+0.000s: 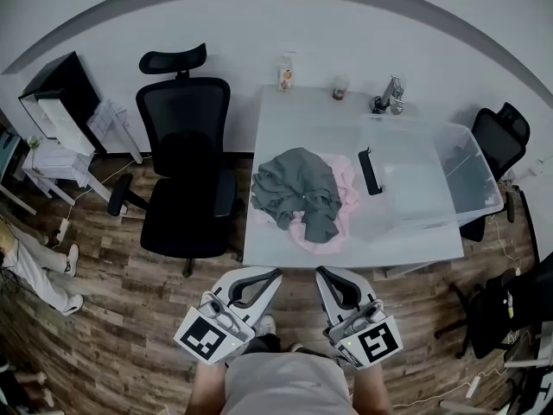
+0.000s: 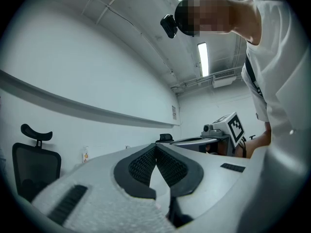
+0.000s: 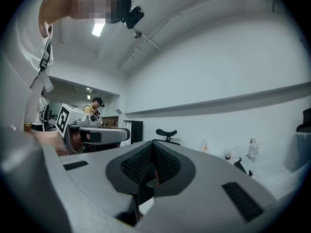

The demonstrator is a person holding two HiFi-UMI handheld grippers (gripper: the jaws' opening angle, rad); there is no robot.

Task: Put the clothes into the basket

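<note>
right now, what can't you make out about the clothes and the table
- Head view: pink garment mostly covered by the grey garment; number of pieces unclear.
- Head view: bottle, cup and metal item at the table's far edge, too small to identify.
- Left gripper view: the left gripper's own body hides both garments.
- Right gripper view: the right gripper's body hides both garments; the picture edge cuts off the basket.

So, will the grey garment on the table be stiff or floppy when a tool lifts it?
Probably floppy: the grey garment lies crumpled in soft folds, so it should drape when lifted. It looks thin, so likely light. It lies over the pink garment, so a deep pinch may drag that along.
</note>
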